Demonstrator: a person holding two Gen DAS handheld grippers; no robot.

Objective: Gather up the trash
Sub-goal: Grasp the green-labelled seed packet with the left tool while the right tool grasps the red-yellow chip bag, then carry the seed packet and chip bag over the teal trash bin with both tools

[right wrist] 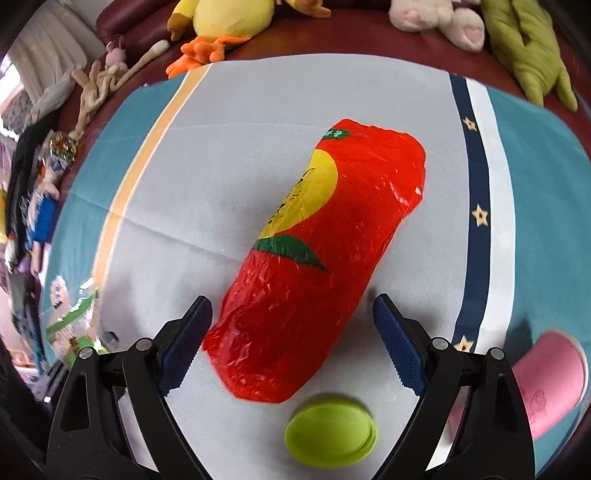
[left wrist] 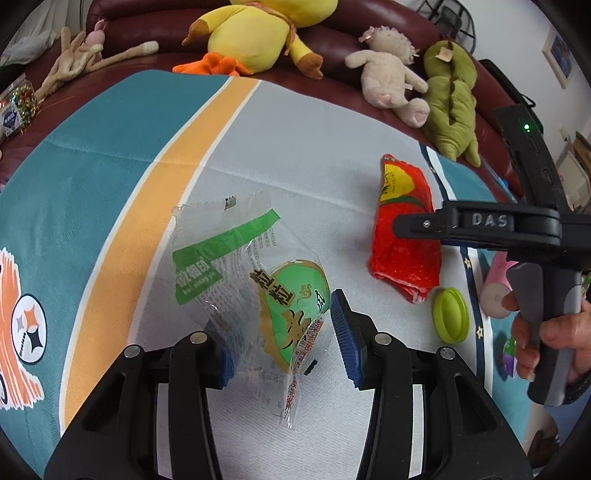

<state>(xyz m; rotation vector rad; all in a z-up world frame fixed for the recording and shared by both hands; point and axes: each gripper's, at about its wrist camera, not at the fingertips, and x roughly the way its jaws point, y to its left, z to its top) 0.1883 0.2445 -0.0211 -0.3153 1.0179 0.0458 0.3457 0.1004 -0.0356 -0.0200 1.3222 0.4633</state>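
Note:
A clear and green snack wrapper (left wrist: 258, 291) lies crumpled on the cloth between the fingers of my left gripper (left wrist: 284, 343), which is open around its near end. A red plastic wrapper with a yellow patch (right wrist: 317, 254) lies on the cloth; my right gripper (right wrist: 291, 339) is open with its fingers on either side of the wrapper's near end. The red wrapper (left wrist: 402, 236) also shows in the left wrist view, with the right gripper's black body (left wrist: 495, 225) above it. The green wrapper's edge (right wrist: 74, 317) shows at the left of the right wrist view.
A green round lid (right wrist: 330, 432) lies just in front of the red wrapper, also in the left wrist view (left wrist: 450, 314). A pink cup (right wrist: 550, 380) lies at the right. Plush toys (left wrist: 255, 33) sit on the dark red sofa (left wrist: 332, 55) behind the striped cloth (left wrist: 122, 147).

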